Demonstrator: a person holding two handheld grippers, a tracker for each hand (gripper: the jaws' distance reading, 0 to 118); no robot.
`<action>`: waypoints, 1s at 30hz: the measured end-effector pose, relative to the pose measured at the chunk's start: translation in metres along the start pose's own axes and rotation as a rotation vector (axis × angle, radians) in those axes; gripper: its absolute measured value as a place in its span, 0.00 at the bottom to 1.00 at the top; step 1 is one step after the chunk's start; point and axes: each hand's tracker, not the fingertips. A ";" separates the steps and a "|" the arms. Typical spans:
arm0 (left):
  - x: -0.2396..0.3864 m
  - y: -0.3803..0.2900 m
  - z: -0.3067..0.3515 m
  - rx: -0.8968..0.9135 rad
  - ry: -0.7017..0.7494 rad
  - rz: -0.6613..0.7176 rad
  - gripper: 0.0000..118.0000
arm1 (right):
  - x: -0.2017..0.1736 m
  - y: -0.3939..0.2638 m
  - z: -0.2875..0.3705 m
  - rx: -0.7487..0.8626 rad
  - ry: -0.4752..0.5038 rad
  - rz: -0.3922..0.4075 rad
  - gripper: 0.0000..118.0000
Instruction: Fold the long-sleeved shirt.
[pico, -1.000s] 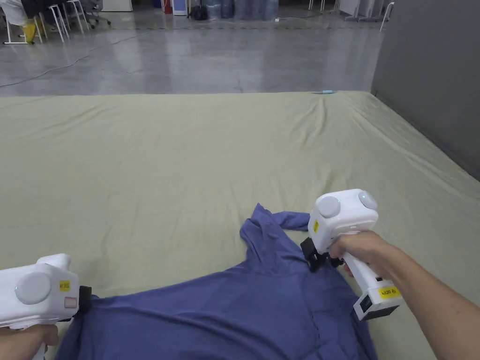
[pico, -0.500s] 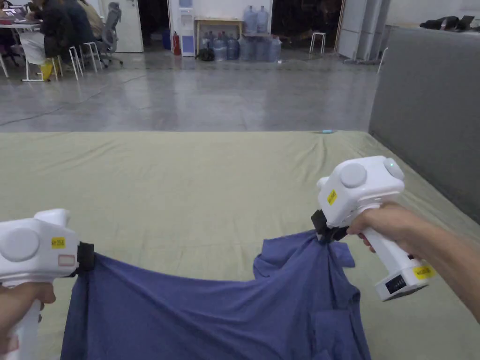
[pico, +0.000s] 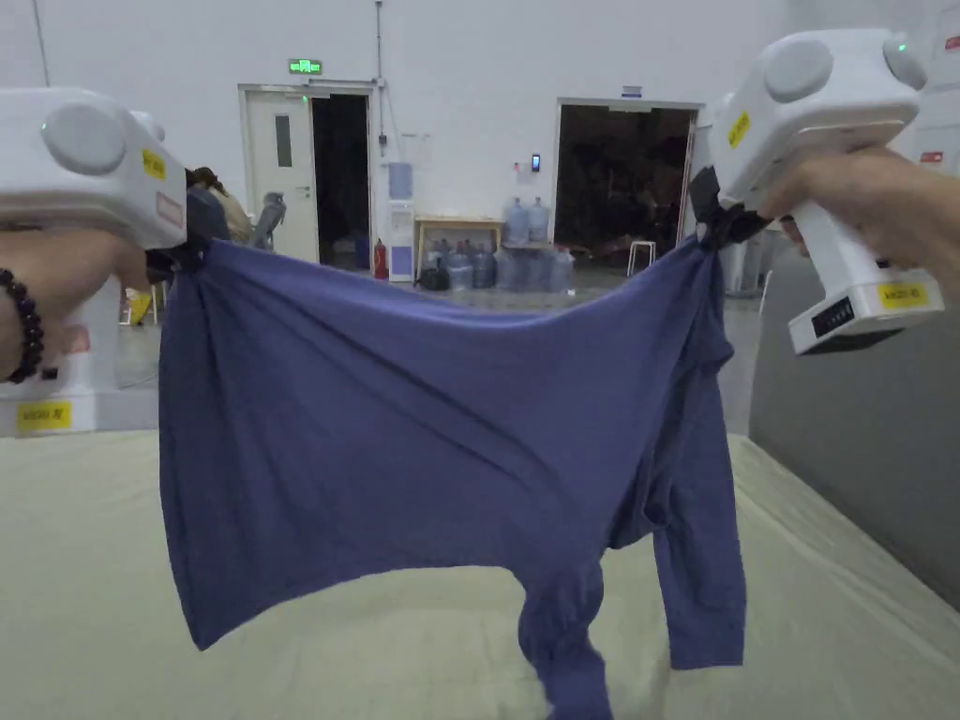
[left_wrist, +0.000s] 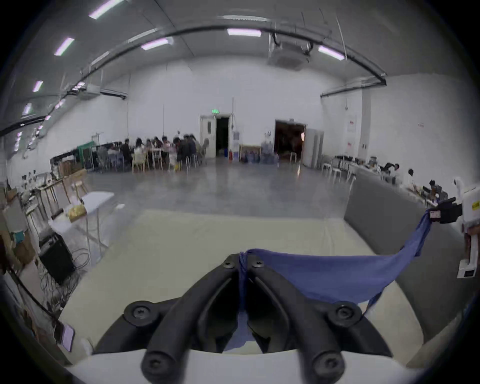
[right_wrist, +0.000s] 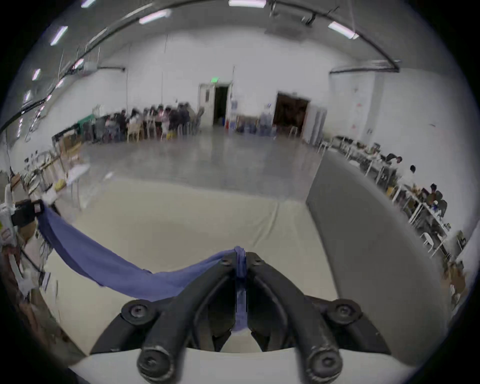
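A: Left hand-held gripper (left_wrist: 242, 262)?
B: Jaws pressed together on a bunched edge of the long-sleeved shirt (pico: 422, 431); blue cloth ran down between them in its own view. In the head view it sat high at the left (pico: 192, 248), pinching the shirt's upper corner.

A: Right hand-held gripper (right_wrist: 240, 256)?
B: Same. Jaws closed on a narrow fold of blue cloth. Head view put it high at the right (pico: 712, 220), gripping the other upper corner.

A: Where was the shirt?
B: Lifted, strung between the two grippers, top edge sagging in the middle. Body hung as a sheet above the green-covered tabletop (pico: 84, 562); whether the lowest sleeve end touched it, I could not tell. Two sleeves drooped at the lower right.

A: Containers?
B: Water jugs (pico: 525, 220) stood on the floor by the far wall; contents not legible.

A: What did one view add over another?
B: Head view gave the shirt's full hang and sleeves. Each gripper view showed the cloth edge-on as a band leading to the other gripper (left_wrist: 441, 214) (right_wrist: 26, 211), plus ceiling lights (left_wrist: 244, 32) and seated people (left_wrist: 161, 149) across the hall. A grey partition (right_wrist: 363, 220) stood along the tabletop's right side.
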 end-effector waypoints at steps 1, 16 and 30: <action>0.002 0.018 0.001 0.030 -0.001 0.014 0.00 | 0.002 0.021 0.010 0.054 -0.022 -0.012 0.02; 0.021 0.065 0.012 0.106 0.022 0.071 0.00 | 0.009 0.038 0.052 0.162 -0.061 -0.041 0.02; -0.006 -0.091 -0.052 -0.105 0.016 0.039 0.00 | 0.008 -0.118 -0.076 -0.078 0.053 -0.102 0.02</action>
